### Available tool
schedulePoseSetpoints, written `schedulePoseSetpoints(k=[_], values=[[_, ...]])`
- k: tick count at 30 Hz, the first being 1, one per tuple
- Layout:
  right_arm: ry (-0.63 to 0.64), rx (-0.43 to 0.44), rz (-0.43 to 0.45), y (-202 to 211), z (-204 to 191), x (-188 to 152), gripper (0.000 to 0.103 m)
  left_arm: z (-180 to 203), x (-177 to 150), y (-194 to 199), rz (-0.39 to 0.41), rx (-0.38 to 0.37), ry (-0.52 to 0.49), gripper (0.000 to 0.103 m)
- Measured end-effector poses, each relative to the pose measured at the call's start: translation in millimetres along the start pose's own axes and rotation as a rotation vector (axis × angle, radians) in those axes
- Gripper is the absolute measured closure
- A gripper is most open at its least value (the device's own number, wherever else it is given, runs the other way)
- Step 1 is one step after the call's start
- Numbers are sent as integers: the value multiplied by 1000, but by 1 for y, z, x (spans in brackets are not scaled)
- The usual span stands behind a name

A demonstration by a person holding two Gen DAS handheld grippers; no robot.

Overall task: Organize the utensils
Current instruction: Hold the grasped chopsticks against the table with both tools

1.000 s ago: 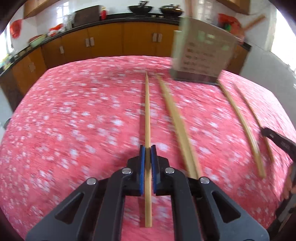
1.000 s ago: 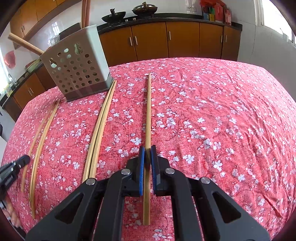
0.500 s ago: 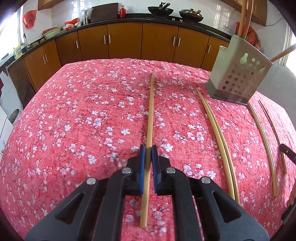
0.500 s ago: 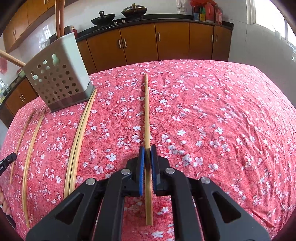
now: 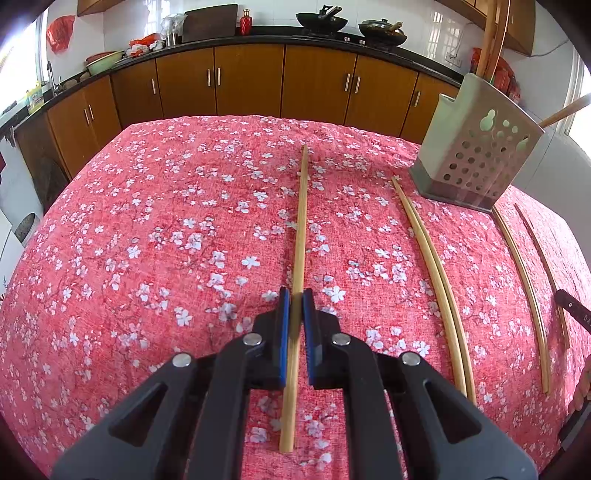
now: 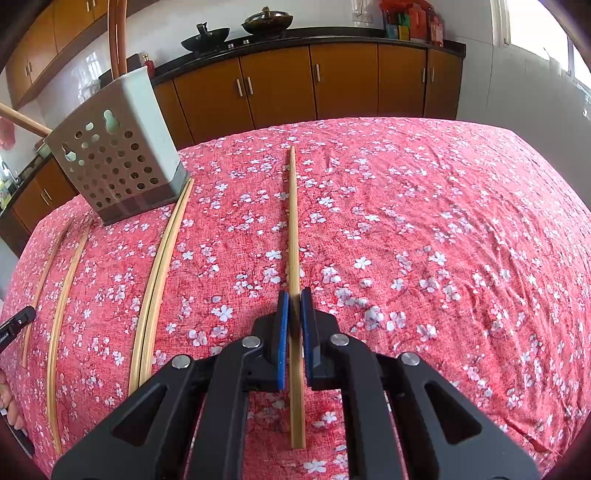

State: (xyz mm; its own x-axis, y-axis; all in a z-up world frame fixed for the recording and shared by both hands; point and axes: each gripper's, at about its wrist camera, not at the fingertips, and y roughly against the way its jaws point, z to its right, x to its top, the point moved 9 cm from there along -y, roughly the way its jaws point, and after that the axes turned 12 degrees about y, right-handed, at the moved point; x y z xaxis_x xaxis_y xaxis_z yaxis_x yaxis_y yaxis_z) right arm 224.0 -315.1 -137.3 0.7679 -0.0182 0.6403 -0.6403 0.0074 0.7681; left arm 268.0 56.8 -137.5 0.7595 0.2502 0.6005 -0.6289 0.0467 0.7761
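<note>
Two grippers, two chopsticks, and both are clamped tight — the left gripper [image 5: 295, 308] has its blue pads pinched on a long bamboo chopstick [image 5: 301, 221] that runs straight ahead between the fingers, its near end poking out behind the pads and its far tip reaching out over the red floral tablecloth [image 5: 147, 240]. Over on the other side, the right gripper [image 6: 294, 308] is doing just the same, jaws squeezed narrow on a second chopstick [image 6: 293, 221] that lines up along its fingers above the cloth. Off to the right in the left wrist view stands the perforated utensil holder [image 5: 476, 155], grey-green, tilted in the fisheye, with a couple of long wooden handles rising out of its top. Beside its base lies a loose pair of chopsticks [image 5: 432, 266] touching each other on the cloth, and further right two more single chopsticks [image 5: 517, 258] lie apart — all flat on the table. The right wrist view shows that same holder at upper left, the pair just beside its corner. Brown kitchen cabinets [image 5: 251, 85] line the back wall, with woks [image 5: 321, 18] on the counter.
</note>
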Motion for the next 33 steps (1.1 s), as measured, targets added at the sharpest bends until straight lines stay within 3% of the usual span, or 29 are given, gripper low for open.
schedulePoseSetpoints(k=[22,33], values=[[-6,6,2,-1,0,2,95,-1,2,0,-3,7,-4,93],[-2,21,1,9,-2,-6,95,1,-10,13,-8,27,-71,93]])
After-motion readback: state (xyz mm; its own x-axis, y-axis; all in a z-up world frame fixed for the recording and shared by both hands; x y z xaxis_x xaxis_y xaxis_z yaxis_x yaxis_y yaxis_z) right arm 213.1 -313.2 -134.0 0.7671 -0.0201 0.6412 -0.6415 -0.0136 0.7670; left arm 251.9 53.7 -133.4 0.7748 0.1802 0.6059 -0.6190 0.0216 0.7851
